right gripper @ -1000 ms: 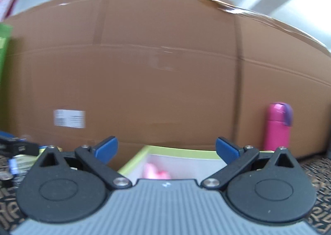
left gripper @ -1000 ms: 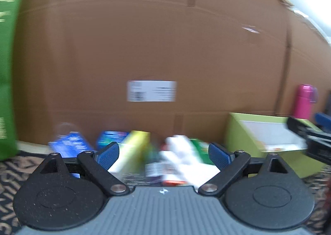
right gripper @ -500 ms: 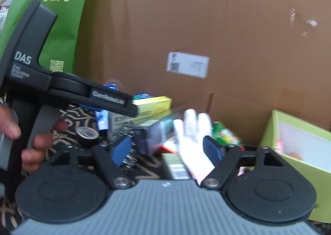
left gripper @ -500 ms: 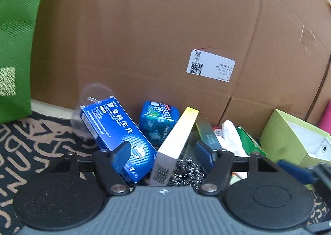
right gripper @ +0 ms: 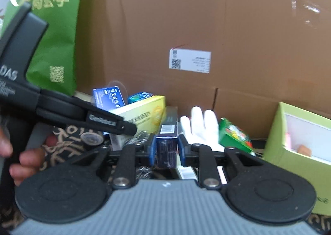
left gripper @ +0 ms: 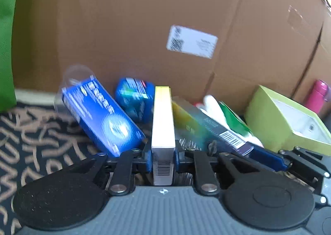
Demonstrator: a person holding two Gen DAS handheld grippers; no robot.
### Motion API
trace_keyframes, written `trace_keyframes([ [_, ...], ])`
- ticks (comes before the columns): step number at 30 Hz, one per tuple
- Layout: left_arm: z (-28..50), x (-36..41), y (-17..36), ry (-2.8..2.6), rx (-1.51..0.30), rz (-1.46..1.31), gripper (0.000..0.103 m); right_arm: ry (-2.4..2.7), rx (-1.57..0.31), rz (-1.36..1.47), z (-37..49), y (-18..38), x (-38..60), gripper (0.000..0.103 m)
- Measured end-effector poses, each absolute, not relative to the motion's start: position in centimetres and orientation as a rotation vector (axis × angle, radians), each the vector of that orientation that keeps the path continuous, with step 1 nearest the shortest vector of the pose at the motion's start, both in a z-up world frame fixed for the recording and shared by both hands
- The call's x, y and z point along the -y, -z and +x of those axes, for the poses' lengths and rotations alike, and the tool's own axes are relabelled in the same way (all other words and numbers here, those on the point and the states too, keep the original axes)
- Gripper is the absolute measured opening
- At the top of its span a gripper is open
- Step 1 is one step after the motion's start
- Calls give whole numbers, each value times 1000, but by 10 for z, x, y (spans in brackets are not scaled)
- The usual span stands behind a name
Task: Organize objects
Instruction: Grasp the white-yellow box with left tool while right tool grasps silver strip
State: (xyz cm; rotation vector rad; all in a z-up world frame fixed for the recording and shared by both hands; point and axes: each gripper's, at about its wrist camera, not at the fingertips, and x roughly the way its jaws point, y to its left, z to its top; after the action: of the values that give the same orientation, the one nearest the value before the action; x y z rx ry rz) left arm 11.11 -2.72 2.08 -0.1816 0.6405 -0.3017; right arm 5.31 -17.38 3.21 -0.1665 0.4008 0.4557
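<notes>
Brown corrugated cardboard, a big carton (left gripper: 144,28), fills the back of both views, with a white shipping label (left gripper: 192,41) stuck on it; the label's QR codes and small print are sharp only in the right wrist view (right gripper: 190,60), too small to read.

The left wrist view alone shows, at lower centre, the left claw (left gripper: 162,157) with its blue pads pressed on the near end of a long white-and-yellow carton (left gripper: 162,119) standing on its narrow edge, barcode toward the camera; its jaws are closing. To the left of it lies a blurred blue medicine box (left gripper: 99,115), behind that a small blue-green packet (left gripper: 132,98). At far right a pink bottle (left gripper: 316,95) stands against the cardboard, seen in this view only.

The right wrist view alone shows the right claw (right gripper: 166,149), jaws closing, clamped narrow on the end of a dark navy box (right gripper: 167,148) with a barcode on top. At left a hand (right gripper: 22,162) grips the black handle of the other tool, printed "DAS" and a blurred word beginning "Gen". Upper left hangs a green bag (right gripper: 51,28) printed "NGZI" with Chinese characters and a QR code. A roll of dark tape (right gripper: 92,138) and steel wool (right gripper: 142,134) lie on the patterned black-and-tan cloth (right gripper: 62,152).

Both views share a white glove (right gripper: 201,125), a green packet (right gripper: 233,133) and a lime-green open box (right gripper: 289,148) at right
</notes>
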Motion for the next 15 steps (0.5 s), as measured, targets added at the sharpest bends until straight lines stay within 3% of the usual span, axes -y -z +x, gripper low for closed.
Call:
trace_keyframes([
  [7, 104, 18, -17, 358, -741, -288, 20, -407, -483, 1, 40, -26, 234, 21],
  [10, 106, 9, -12, 245, -719, -316, 35, -362, -494, 41, 45, -25, 245, 23],
  [13, 108, 1, -11, 229, -719, -364, 35, -348, -460, -16, 43, -28, 238, 25],
  [15, 108, 0, -10, 217, -712, -378, 36, -322, -424, -95, 42, -30, 228, 31],
])
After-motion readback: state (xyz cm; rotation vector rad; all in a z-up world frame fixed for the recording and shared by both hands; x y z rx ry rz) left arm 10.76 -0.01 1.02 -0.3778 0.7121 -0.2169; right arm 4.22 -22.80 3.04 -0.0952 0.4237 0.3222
